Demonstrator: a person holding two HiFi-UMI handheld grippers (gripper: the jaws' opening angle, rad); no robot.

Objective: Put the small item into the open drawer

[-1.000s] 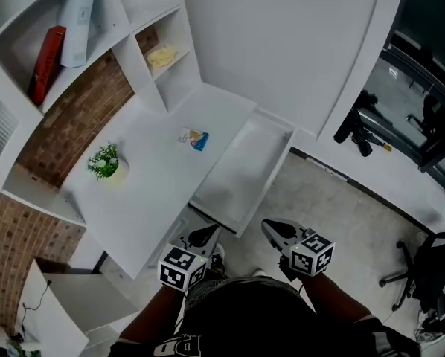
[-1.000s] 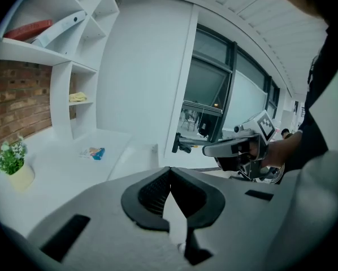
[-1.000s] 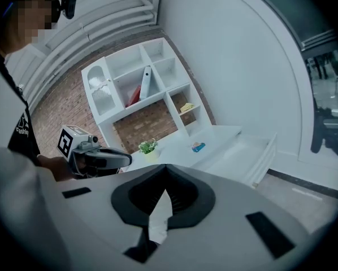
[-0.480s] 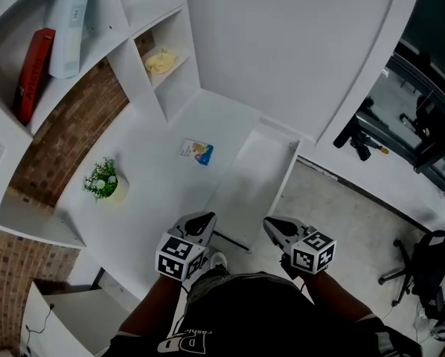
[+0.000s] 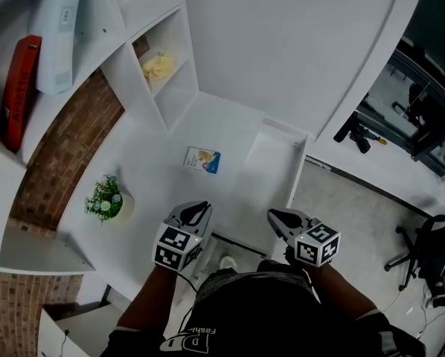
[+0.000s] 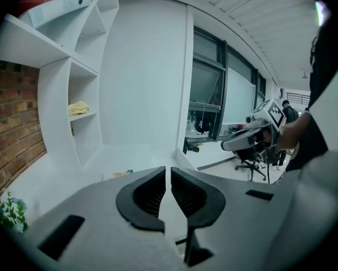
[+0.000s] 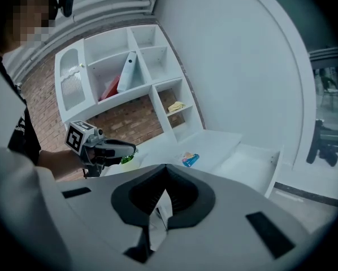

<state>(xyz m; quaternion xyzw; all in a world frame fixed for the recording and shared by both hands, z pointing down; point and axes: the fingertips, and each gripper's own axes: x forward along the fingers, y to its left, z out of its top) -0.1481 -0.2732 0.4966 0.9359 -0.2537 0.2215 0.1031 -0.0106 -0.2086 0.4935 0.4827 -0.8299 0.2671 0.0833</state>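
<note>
The small item [image 5: 202,160], a flat packet with blue and yellow print, lies on the white desk [image 5: 163,177] just left of the open drawer [image 5: 271,175], whose inside shows nothing. My left gripper [image 5: 199,211] hovers over the desk's near edge, short of the packet, jaws shut and empty. My right gripper [image 5: 276,216] is shut too, above the drawer's near end. In the left gripper view the packet [image 6: 122,174] peeks over the shut left gripper [image 6: 169,171]. The right gripper view shows the packet [image 7: 190,159] and drawer [image 7: 248,165] beyond the shut right gripper [image 7: 165,167].
A small potted plant [image 5: 107,199] stands on the desk's left part. White shelves behind hold a yellow cloth [image 5: 157,67], a red book [image 5: 18,88] and a white binder [image 5: 59,36]. An office chair [image 5: 423,251] stands on the floor at the right.
Both grippers have come forward from the floor side to the desk and drawer edge. The desk, packet and drawer now sit closer in the head view. Both jaws stay shut.
</note>
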